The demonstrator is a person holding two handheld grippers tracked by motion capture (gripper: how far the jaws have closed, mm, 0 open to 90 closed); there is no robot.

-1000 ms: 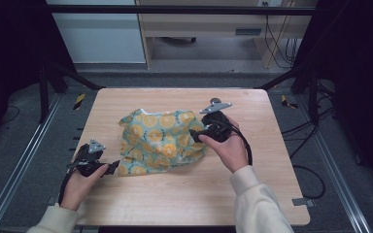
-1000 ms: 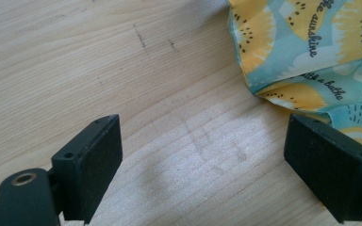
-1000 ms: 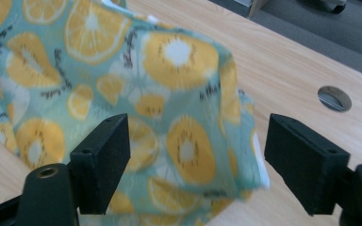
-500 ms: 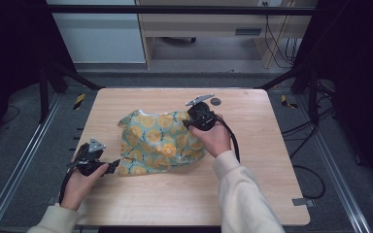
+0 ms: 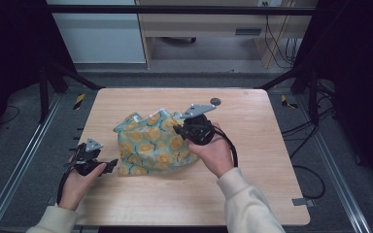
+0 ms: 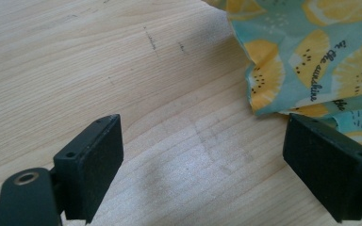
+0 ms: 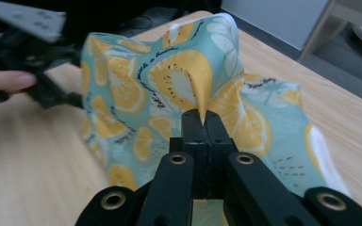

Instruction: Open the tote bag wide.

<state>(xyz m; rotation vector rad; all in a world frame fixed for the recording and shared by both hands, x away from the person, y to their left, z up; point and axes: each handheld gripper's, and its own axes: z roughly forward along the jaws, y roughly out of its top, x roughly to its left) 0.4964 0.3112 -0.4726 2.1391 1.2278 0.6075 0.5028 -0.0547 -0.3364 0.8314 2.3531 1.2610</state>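
The right gripper (image 7: 201,123), its jaws just closed, pinches a fold of the lemon-print cloth (image 5: 150,143) heaped mid-tabletop (image 5: 252,121); the left gripper (image 5: 108,165) rests open beside the cloth's near-left corner.

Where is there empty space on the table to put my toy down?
Bare wood lies right of the right gripper, and along the near edge of the light wooden table. The far left corner is free too. It is crowded mid-table around the crumpled teal lemon-print cloth and the left gripper.
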